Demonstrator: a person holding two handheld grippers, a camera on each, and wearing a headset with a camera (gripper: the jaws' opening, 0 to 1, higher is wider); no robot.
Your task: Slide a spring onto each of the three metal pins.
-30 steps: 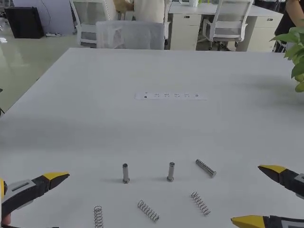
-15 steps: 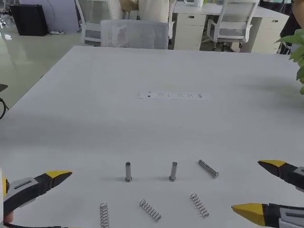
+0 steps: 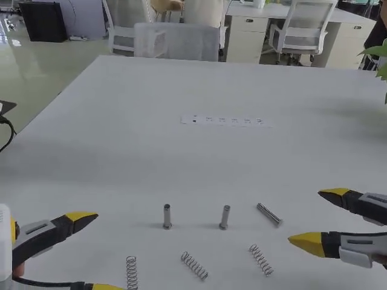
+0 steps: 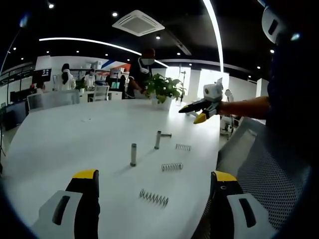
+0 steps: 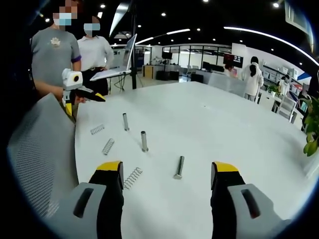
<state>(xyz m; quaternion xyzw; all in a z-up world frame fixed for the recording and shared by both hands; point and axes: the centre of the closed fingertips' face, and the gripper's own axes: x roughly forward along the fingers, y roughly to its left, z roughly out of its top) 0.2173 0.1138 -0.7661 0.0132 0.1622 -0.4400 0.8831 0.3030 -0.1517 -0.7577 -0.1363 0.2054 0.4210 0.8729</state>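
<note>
Two metal pins [image 3: 167, 216] [image 3: 225, 217] stand upright on the white table [image 3: 181, 157]. A third pin [image 3: 268, 214] lies flat to their right. Three loose springs [image 3: 130, 272] [image 3: 194, 266] [image 3: 260, 258] lie in a row nearer to me. My left gripper [image 3: 91, 251] hovers open at the lower left, apart from the springs. My right gripper [image 3: 308, 217] hangs open just right of the lying pin. In the left gripper view the open gripper [image 4: 155, 177] frames the nearest spring [image 4: 153, 197]. In the right gripper view the open gripper [image 5: 167, 168] frames the lying pin [image 5: 178, 167].
A flush socket strip [image 3: 222, 120] sits mid-table. Office chairs [image 3: 175, 41] stand beyond the far edge and a plant [image 3: 378, 54] at the right. Two people [image 5: 75, 50] stand behind the left gripper in the right gripper view.
My right gripper has come in leftward and a little up, closer to the lying pin. The head view has shifted slightly; pins and springs lie where they were.
</note>
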